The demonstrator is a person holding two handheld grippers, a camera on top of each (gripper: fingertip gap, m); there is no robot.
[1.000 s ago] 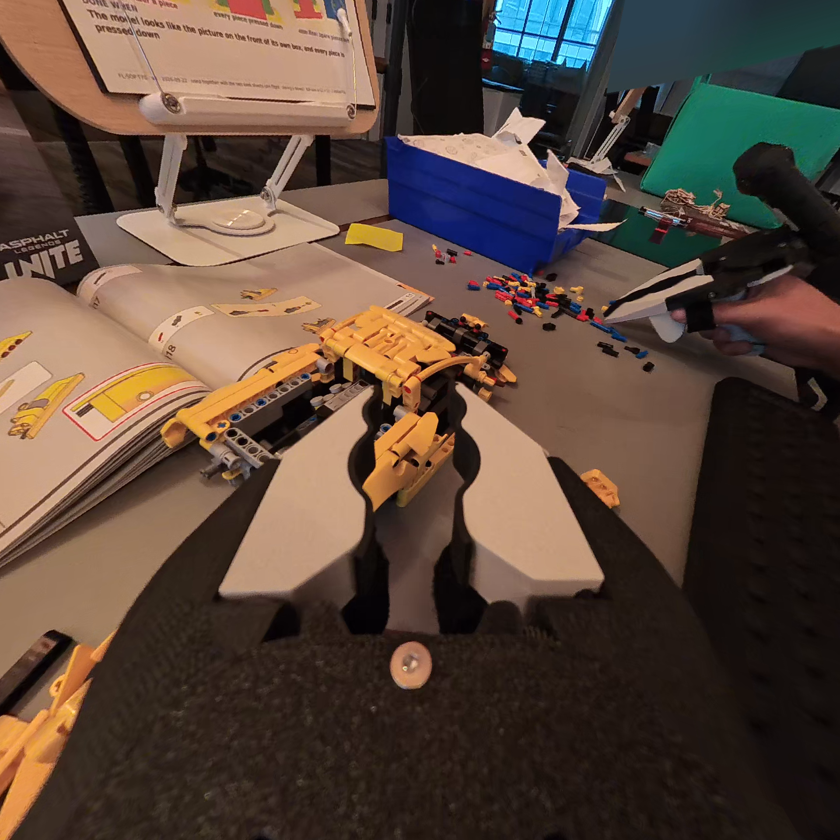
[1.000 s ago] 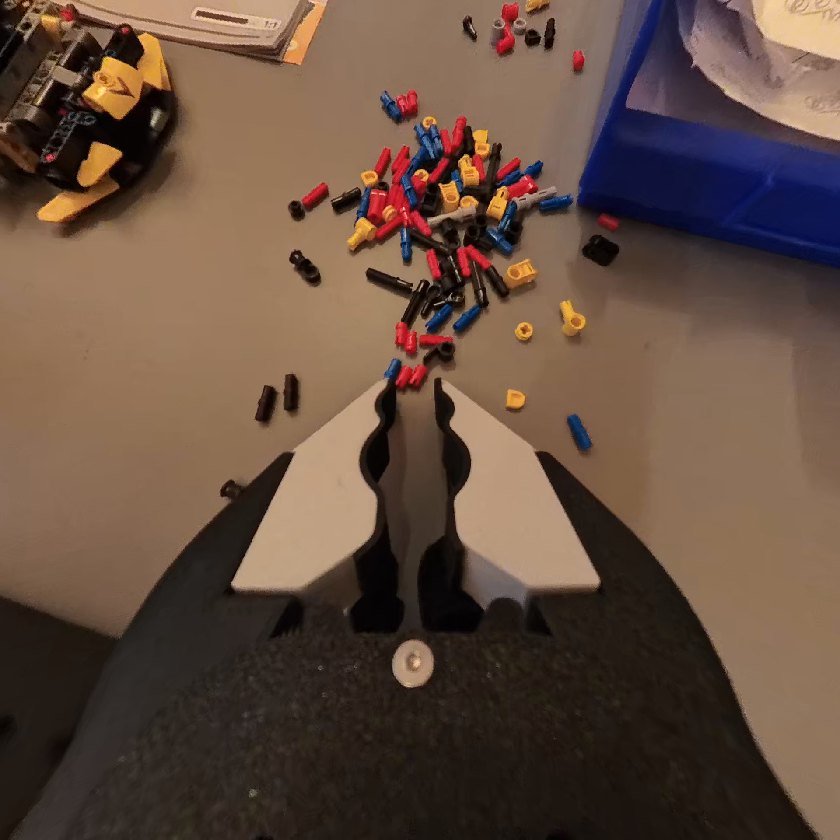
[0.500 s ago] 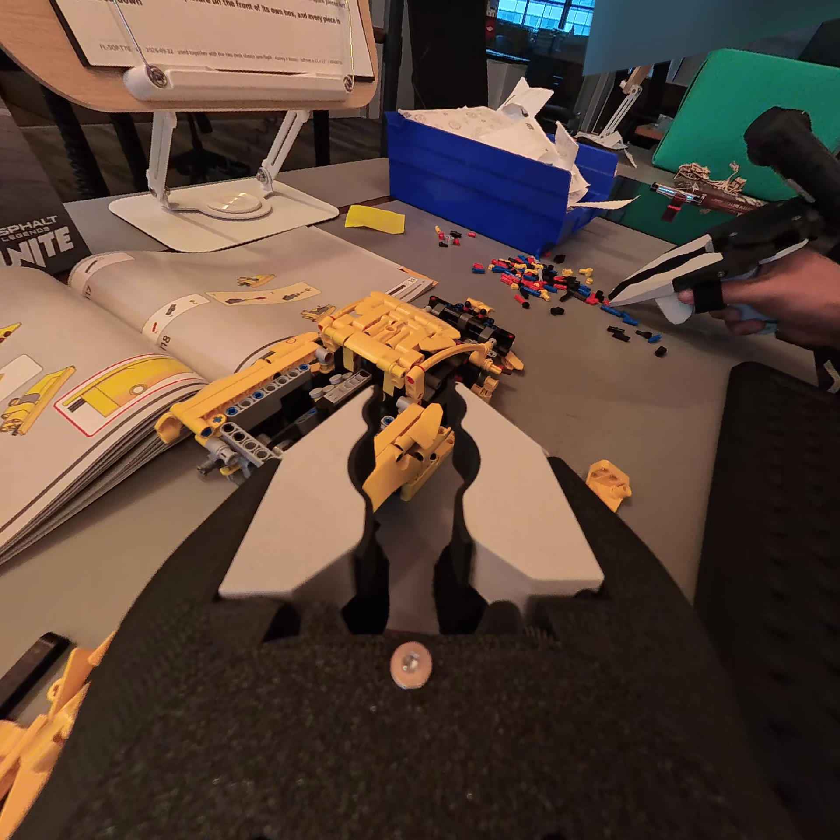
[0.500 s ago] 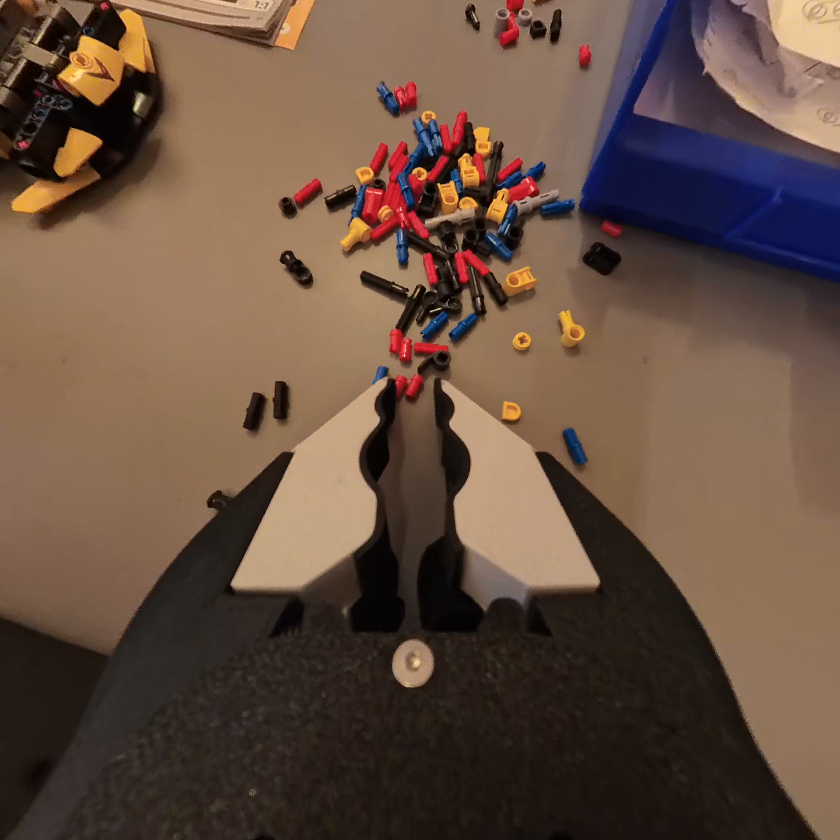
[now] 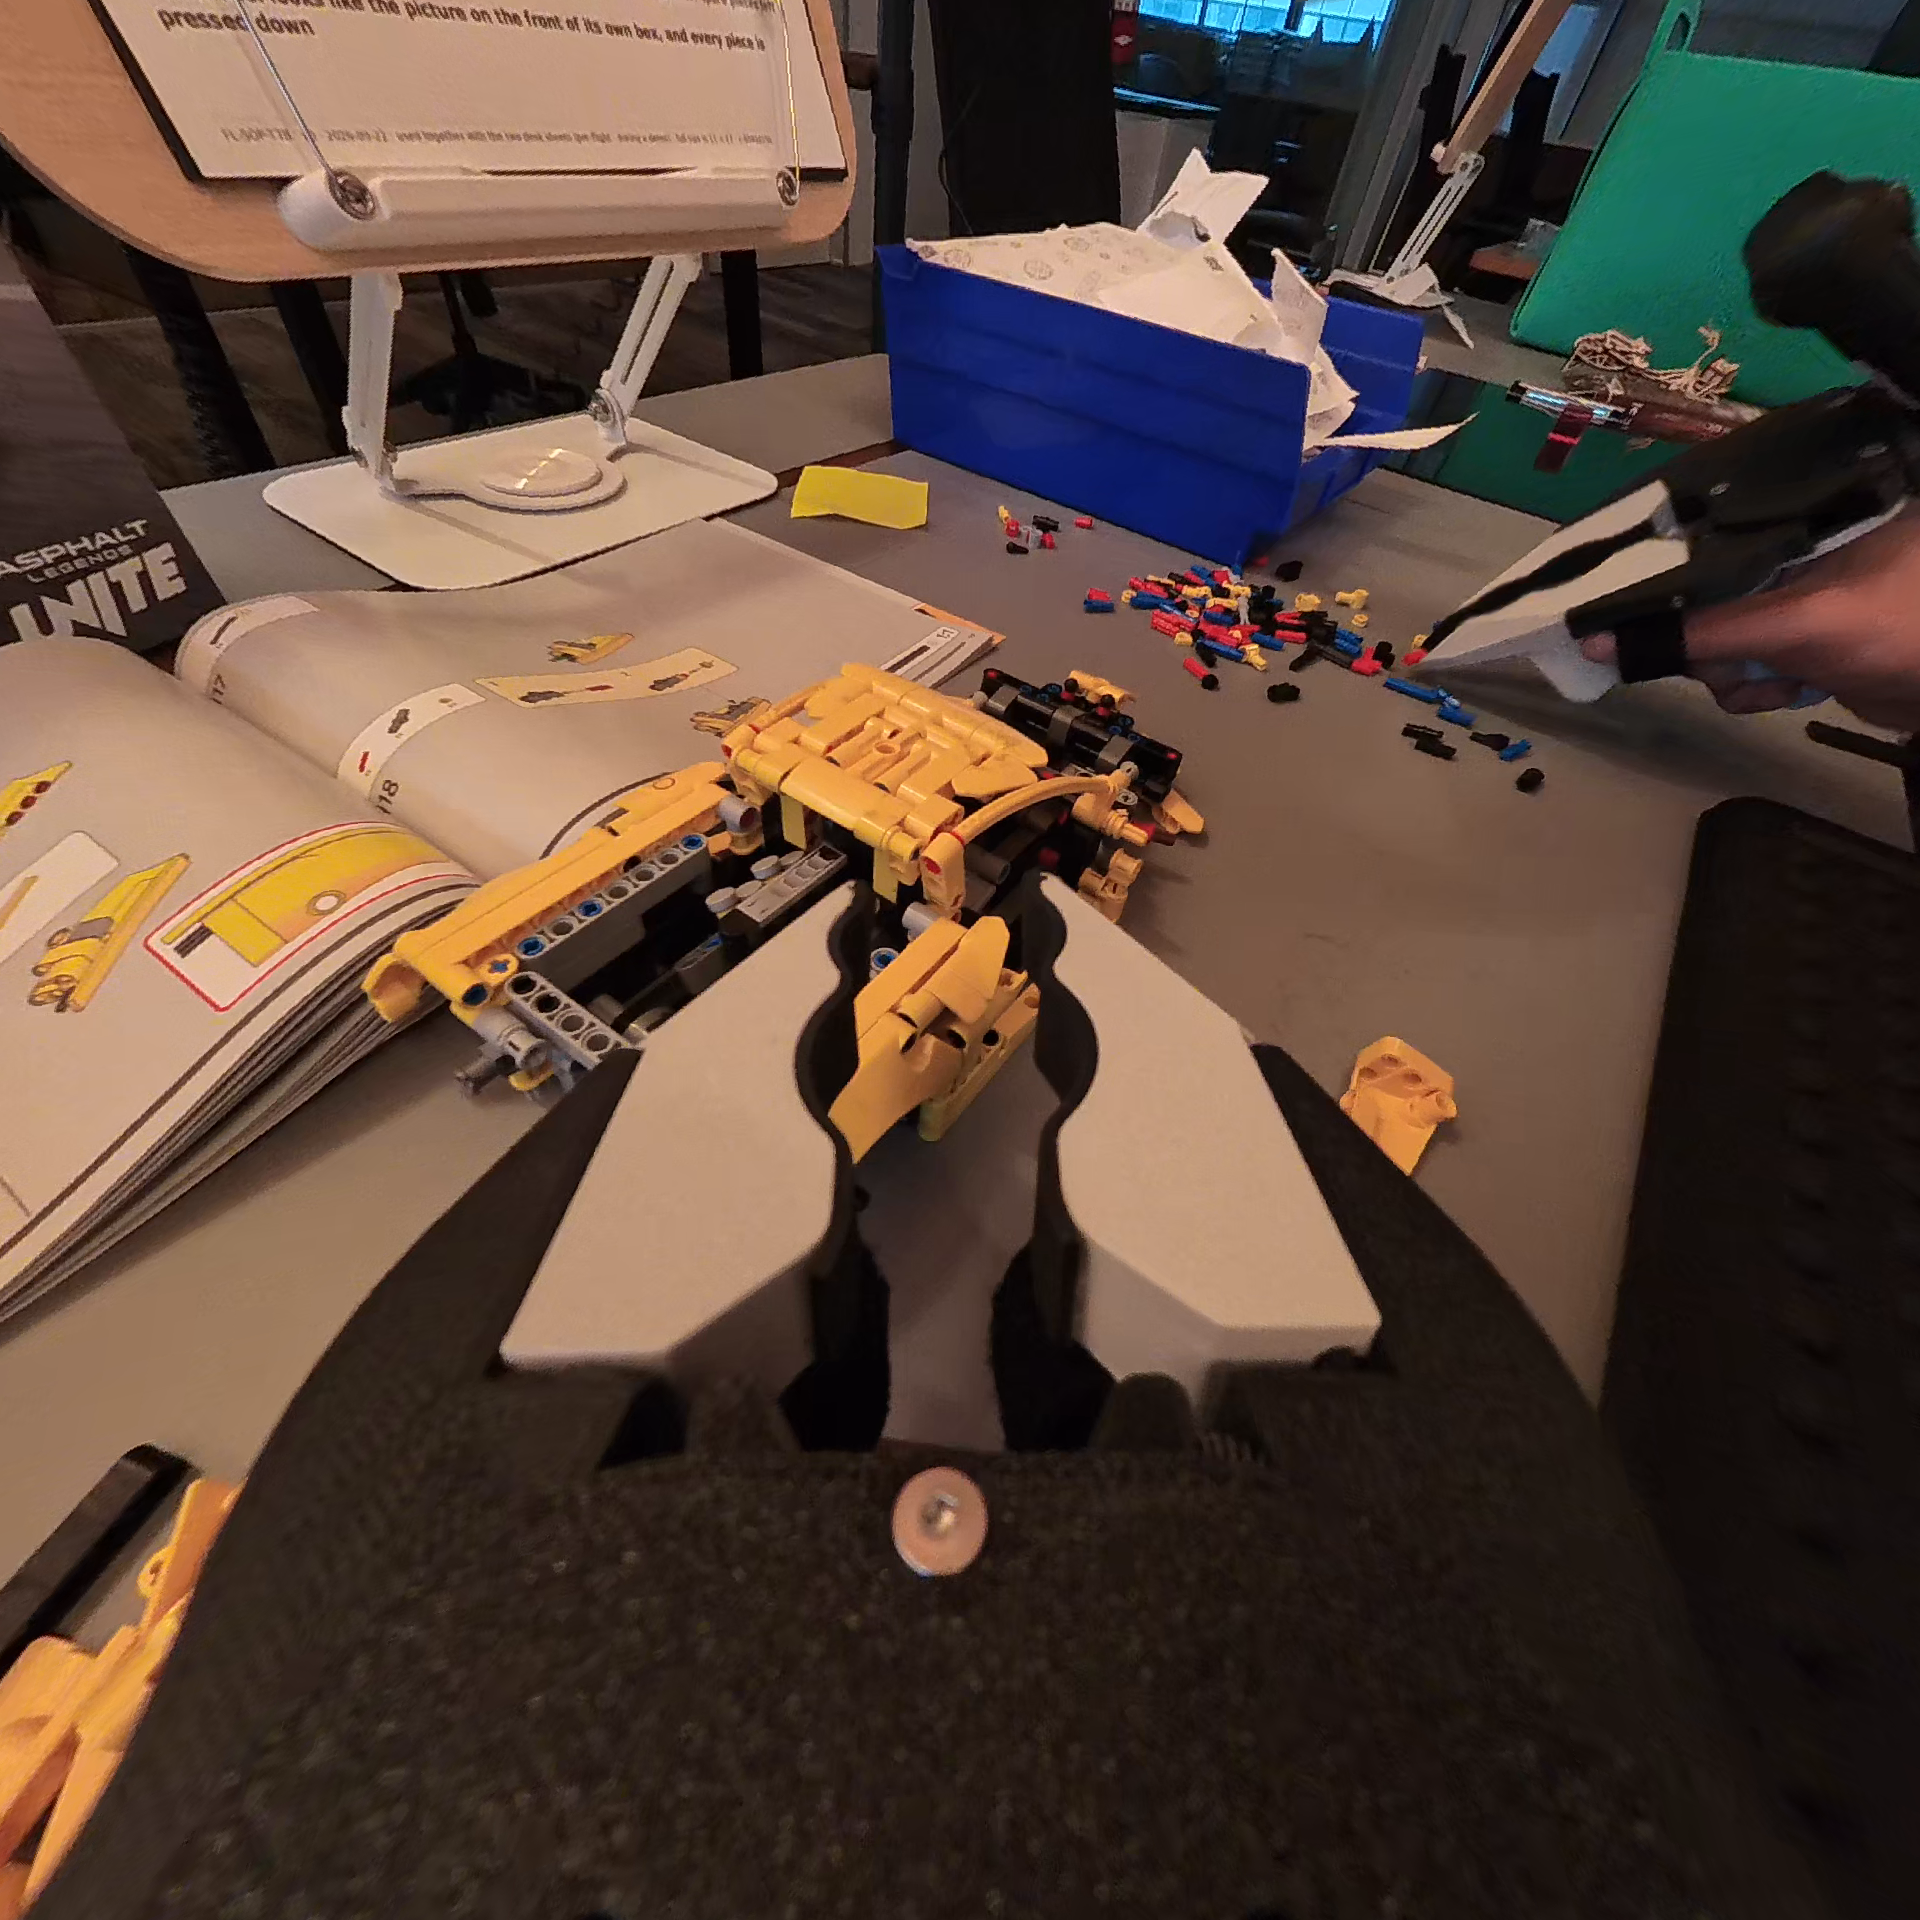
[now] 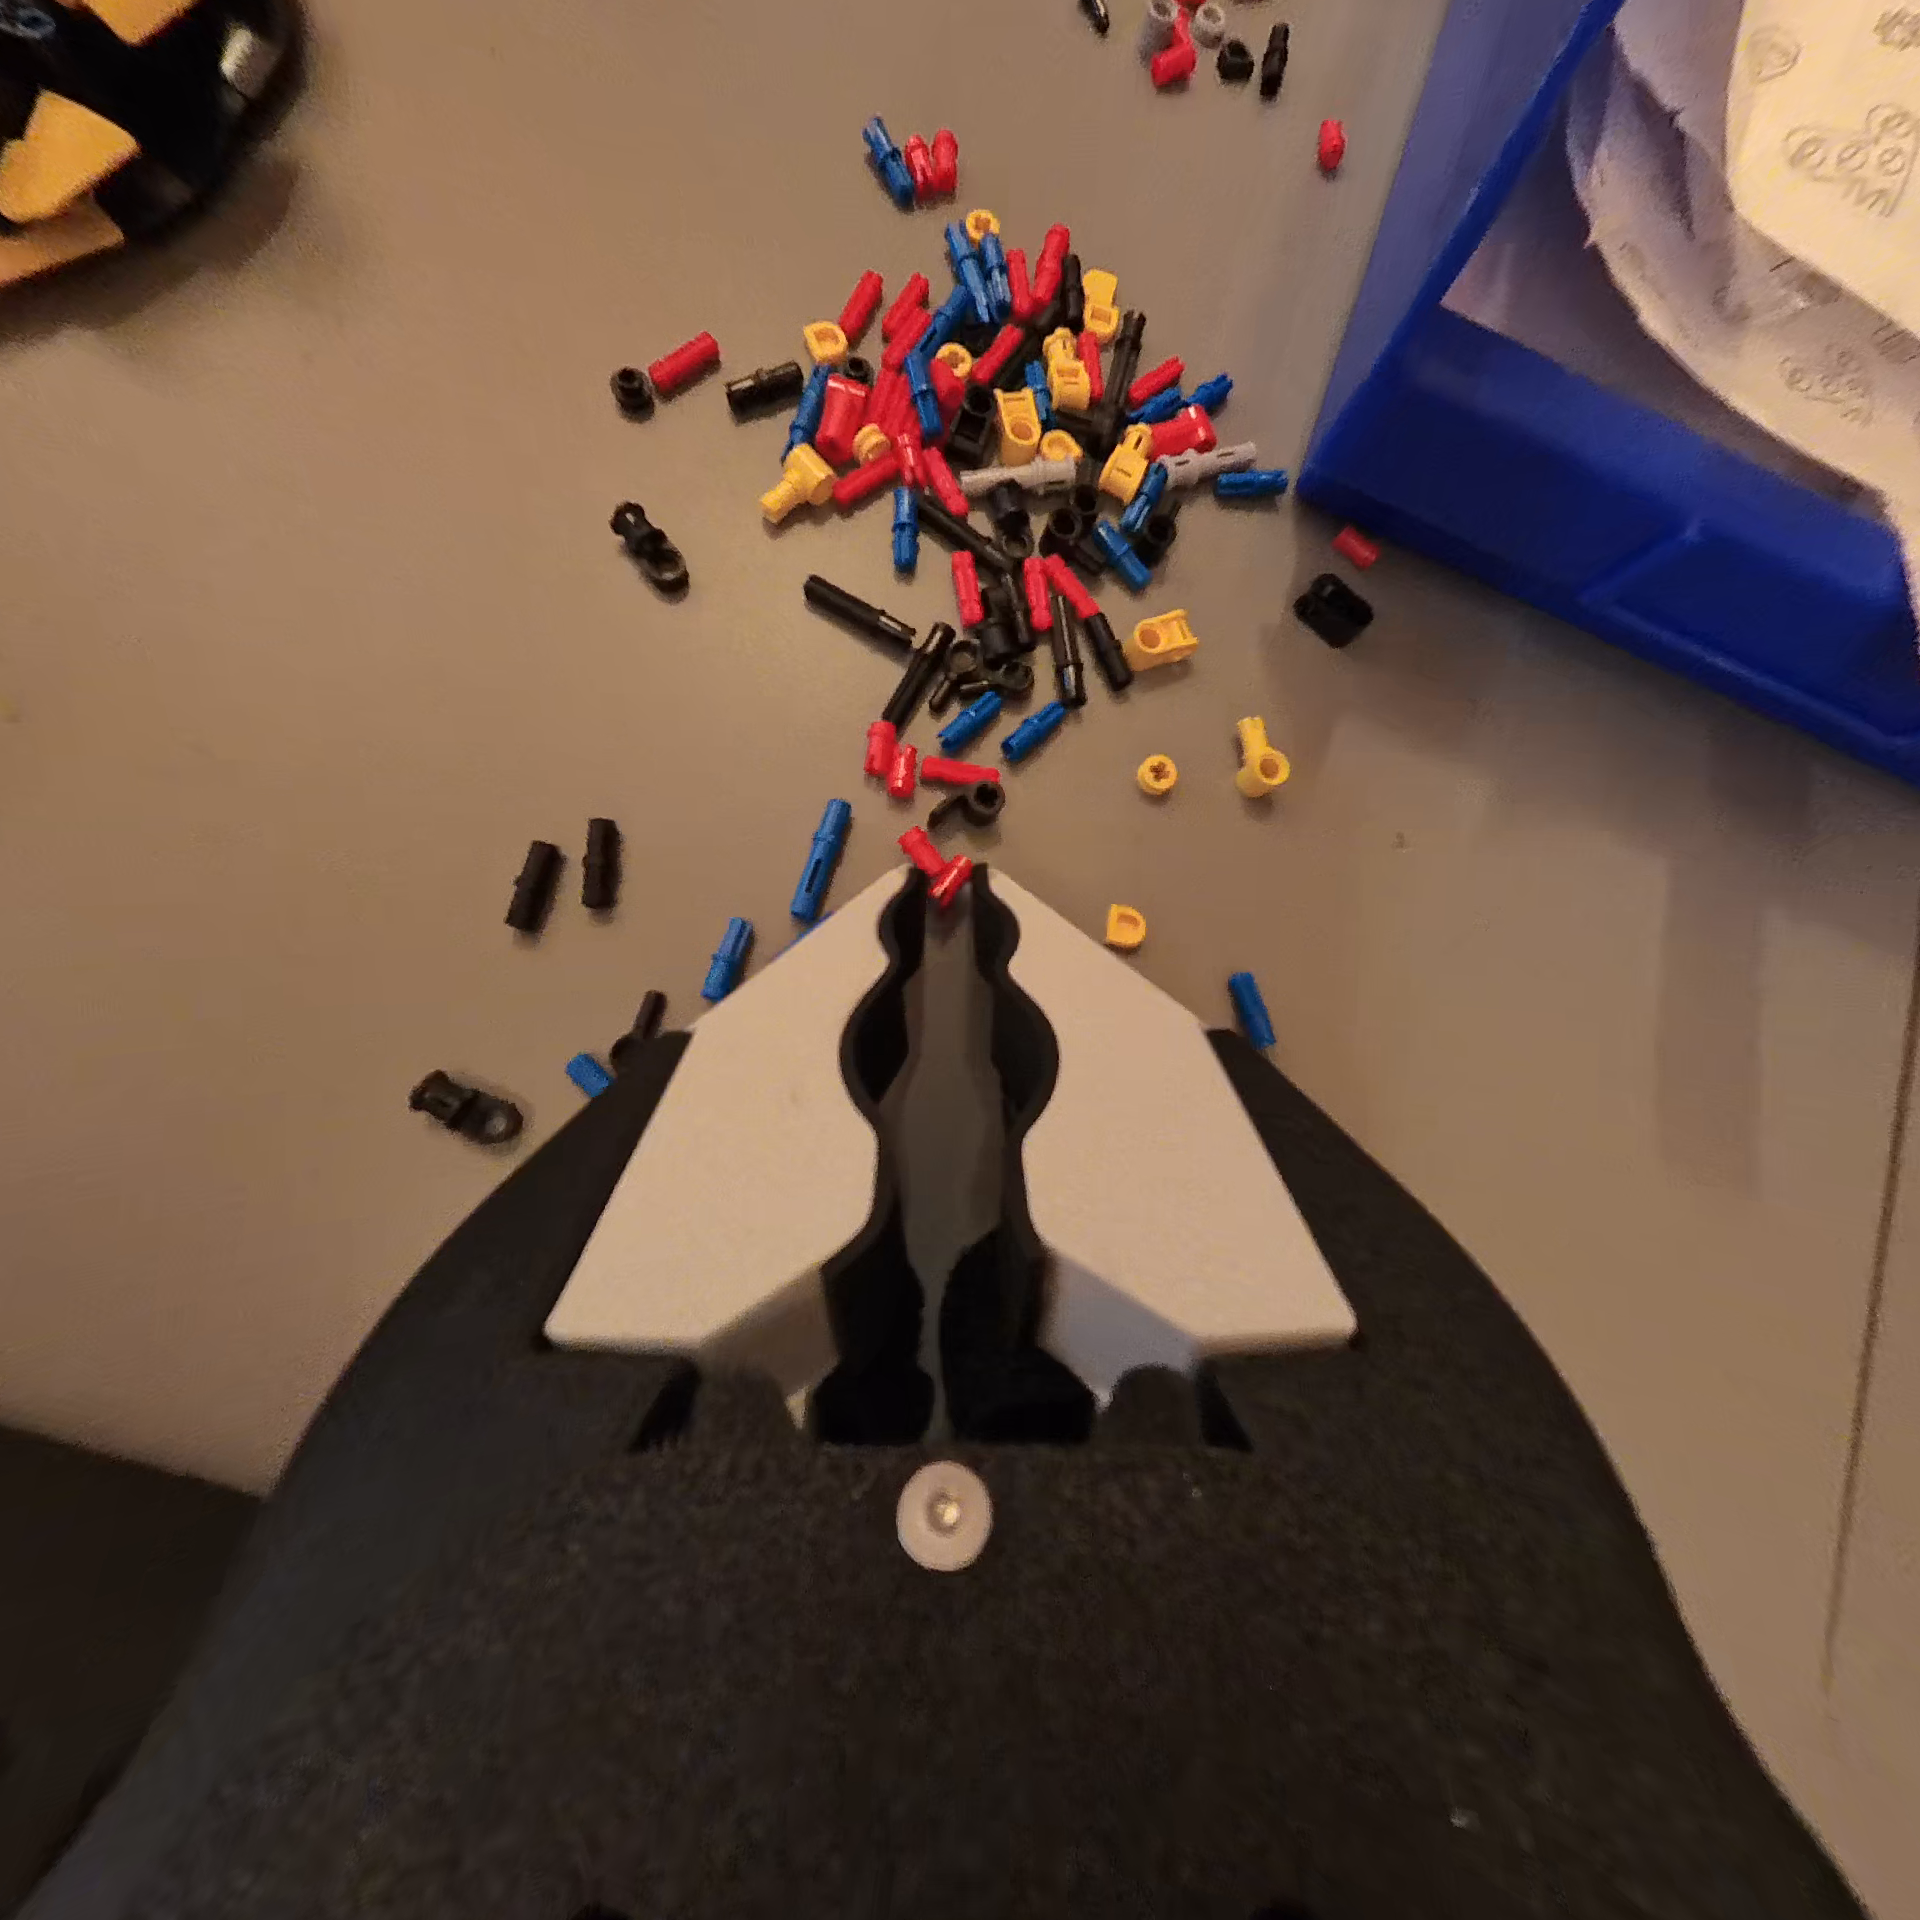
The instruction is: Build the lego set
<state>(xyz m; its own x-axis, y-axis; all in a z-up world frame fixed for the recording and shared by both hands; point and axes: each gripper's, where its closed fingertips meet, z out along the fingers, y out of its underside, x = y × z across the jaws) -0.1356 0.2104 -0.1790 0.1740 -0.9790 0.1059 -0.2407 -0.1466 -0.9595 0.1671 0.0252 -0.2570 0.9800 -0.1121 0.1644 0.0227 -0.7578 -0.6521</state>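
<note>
Model: my left hand-held gripper (image 5: 940, 1023) has its fingers closed on a yellow panel assembly (image 5: 940, 1023) at the near end of the yellow and black lego car (image 5: 831, 831); the car sits on the grey worktop (image 5: 1351, 935), partly over the edge of the open instruction booklet (image 5: 312, 748).
Left hand-held gripper: I see the jaws held a moderate way apart by the yellow panel assembly, both inner faces against it.
Right hand-held gripper: in my right wrist view the right hand-held gripper (image 6: 948, 883) is nearly closed, tips pinched on a small red pin (image 6: 950, 878) at the near edge of the pile; I cannot tell whether the pin is off the worktop.
Pin pile: red, blue, black and yellow connectors lie in a loose pile (image 6: 1018, 447) just beside the blue bin (image 6: 1621, 488), with strays scattered toward me.
Blue bin: crumpled white paper bags (image 5: 1164, 270) fill it.
Loose part: one yellow piece (image 5: 1397, 1096) lies alone on the worktop, right of my left fingers (image 5: 1174, 1143).
Background: a white stand (image 5: 520, 468) carries a printed sheet behind the booklet; a yellow scrap (image 5: 860, 495) lies near its base.
Left corner: more yellow parts (image 5: 62, 1714) show at the lower left, blurred.
</note>
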